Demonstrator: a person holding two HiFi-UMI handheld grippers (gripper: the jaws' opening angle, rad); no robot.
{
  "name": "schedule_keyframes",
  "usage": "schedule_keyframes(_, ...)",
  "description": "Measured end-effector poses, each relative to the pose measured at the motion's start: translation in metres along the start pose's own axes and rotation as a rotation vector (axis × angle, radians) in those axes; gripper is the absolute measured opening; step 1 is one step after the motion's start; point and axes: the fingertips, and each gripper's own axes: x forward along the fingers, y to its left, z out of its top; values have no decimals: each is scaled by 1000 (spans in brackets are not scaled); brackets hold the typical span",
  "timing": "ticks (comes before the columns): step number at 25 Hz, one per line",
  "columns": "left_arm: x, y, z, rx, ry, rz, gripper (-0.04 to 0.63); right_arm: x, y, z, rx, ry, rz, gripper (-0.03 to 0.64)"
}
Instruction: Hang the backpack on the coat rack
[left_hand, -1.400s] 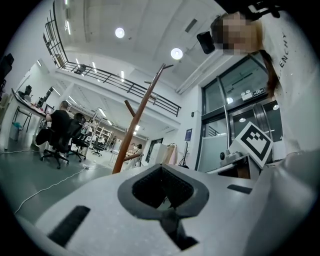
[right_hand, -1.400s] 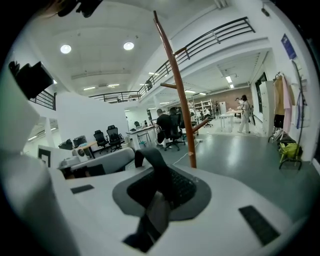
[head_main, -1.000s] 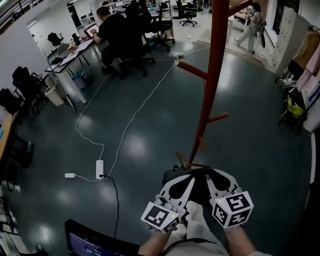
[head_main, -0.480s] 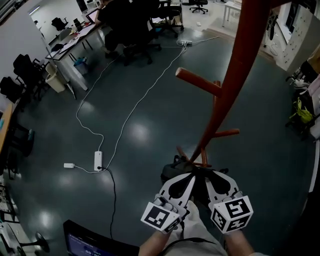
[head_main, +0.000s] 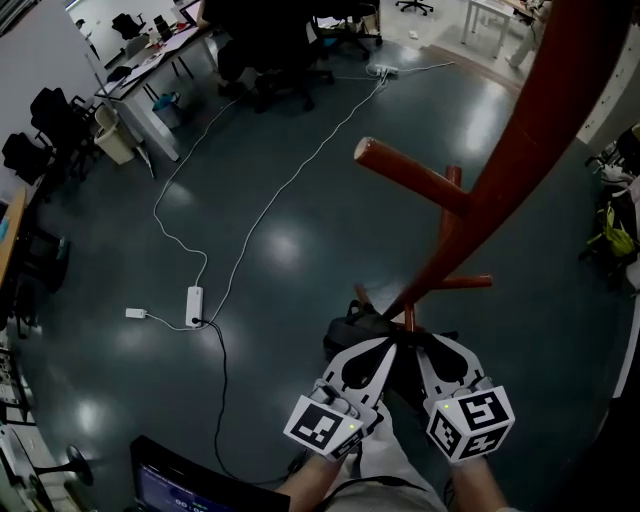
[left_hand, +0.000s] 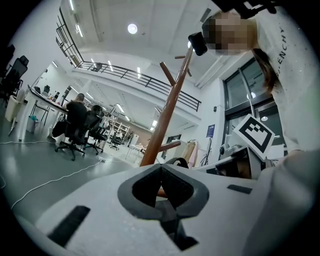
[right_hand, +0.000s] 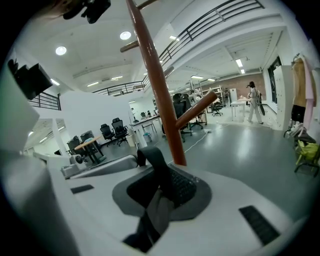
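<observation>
The reddish-brown coat rack (head_main: 520, 170) rises at the right, one peg (head_main: 410, 175) pointing left above my hands. The black backpack (head_main: 350, 330) hangs low by the rack's foot. Both grippers meet at its top. My left gripper (head_main: 385, 347) is shut, and a black strap loop (left_hand: 176, 161) shows just past its tips. My right gripper (head_main: 425, 347) is shut on a black backpack strap (right_hand: 159, 182) that runs between its jaws. The rack's pole stands close ahead in the left gripper view (left_hand: 167, 115) and in the right gripper view (right_hand: 157, 95).
A white cable and power strip (head_main: 194, 305) lie on the grey floor to the left. Desks and office chairs (head_main: 270, 40) stand at the back, with a person seated there. A dark screen (head_main: 180, 490) is at the bottom left. Bags (head_main: 615, 235) sit at the right edge.
The view has closed in on the coat rack, whose pole and peg now loom larger overhead. Both grippers stay shut at the backpack's top, close to the rack's foot.
</observation>
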Motion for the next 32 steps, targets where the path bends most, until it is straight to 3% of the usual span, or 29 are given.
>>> schedule_keyframes(10,4,8,-20,-30,29,17,9,14,-29,-19,24,50,-33,51)
schedule_keyframes(16,6,11,-27,-38,46,24,9,23,-30,-39,-50,116,-27,51)
schedule_keyframes(28,8,15,-34,-51,52,18,9,42,-32,-46,-144,145,-16,52)
schedule_keyframes(32,9,18,-34,-56,53,20,9,45,-35,-42,-222,150,-26,54)
